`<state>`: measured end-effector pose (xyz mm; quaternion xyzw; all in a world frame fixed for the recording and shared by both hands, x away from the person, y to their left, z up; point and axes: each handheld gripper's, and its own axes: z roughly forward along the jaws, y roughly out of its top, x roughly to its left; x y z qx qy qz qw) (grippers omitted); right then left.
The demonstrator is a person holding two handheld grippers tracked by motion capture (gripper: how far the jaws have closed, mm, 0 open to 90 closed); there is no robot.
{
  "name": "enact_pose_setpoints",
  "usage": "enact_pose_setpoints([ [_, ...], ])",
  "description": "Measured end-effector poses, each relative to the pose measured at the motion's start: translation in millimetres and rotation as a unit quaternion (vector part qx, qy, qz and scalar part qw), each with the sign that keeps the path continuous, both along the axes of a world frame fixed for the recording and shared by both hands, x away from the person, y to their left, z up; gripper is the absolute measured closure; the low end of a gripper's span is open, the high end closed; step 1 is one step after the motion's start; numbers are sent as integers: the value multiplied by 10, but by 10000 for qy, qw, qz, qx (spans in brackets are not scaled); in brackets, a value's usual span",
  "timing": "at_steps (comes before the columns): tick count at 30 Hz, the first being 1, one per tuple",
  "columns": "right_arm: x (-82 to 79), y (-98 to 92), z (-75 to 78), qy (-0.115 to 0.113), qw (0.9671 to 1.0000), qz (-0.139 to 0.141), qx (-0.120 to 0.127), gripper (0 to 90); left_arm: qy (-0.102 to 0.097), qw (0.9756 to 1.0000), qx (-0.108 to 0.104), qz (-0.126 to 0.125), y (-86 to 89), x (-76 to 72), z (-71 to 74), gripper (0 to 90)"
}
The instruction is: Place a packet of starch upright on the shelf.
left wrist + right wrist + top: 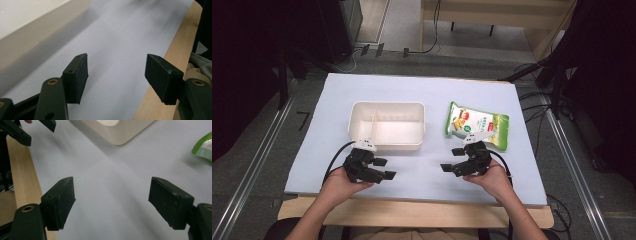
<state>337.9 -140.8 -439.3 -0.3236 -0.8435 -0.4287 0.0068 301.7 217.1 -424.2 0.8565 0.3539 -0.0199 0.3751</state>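
A white two-compartment box (387, 126) sits mid-table, its wall (27, 37) close at the left of the left gripper view and its corner (120, 130) at the top of the right gripper view. A green snack pouch (477, 125) lies flat to the right of the box, with an edge (203, 147) in the right gripper view. My left gripper (384, 168) (117, 80) is open near the box's front left corner, holding nothing. My right gripper (451, 160) (112, 202) is open just in front of the pouch, also holding nothing. Both point inward toward each other.
A pale blue mat (422, 90) covers the table, with the wooden front edge (412, 212) (160, 82) near the hands. Metal rails (257, 160) run along both sides, and cables (537, 100) lie on the floor beyond.
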Motion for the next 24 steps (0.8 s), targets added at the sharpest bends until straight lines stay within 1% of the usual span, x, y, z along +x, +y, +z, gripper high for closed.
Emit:
enact_pose_setpoints([
  [3, 0, -9, 4, -52, 10000, -75, -17, 248, -1, 10000, 4, -11, 2, 0, 1, 360],
  [4, -4, -17, 17, -114, 9998, -149, -51, 287, -4, 10000, 13, -5, 0, -1, -1, 363],
  [5, -4, -17, 17, -114, 9998, -149, -51, 287, -3, 10000, 34, -5, -1, -3, 1, 363],
  [6, -8, -19, 23, -189, 9996, -207, -73, 300, 6, 10000, 37, -15, -1, -2, 0, 364],
  [9, -5, -18, 21, -201, 9995, -239, -99, 316, -2, 10000, 23, -14, -2, -3, -1, 364],
  [10, -3, -21, 22, -169, 9994, -282, -141, 328, -9, 10000, 19, -8, -2, -3, -1, 366],
  [13, 0, -28, 22, -185, 9992, -315, -137, 335, -88, 10000, -3, -21, -1, -12, 8, 370],
  [16, 4, -48, 28, -207, 9990, -378, -140, 345, -100, 9999, -24, -24, -2, -16, 12, 370],
  [19, 8, -52, 25, -224, 9989, -389, -153, 346, -91, 9999, -49, -23, -1, -17, 13, 369],
  [21, 11, -52, 21, -216, 9988, -412, -178, 349, 2, 9999, -124, -50, 4, -17, 20, 369],
  [22, 20, -56, 14, -228, 9986, -423, -208, 355, -5, 9999, -146, -60, 7, -21, 26, 367],
  [24, 27, -62, 9, -220, 9984, -461, -250, 363, -118, 9998, -127, -93, 7, -38, 35, 366],
])
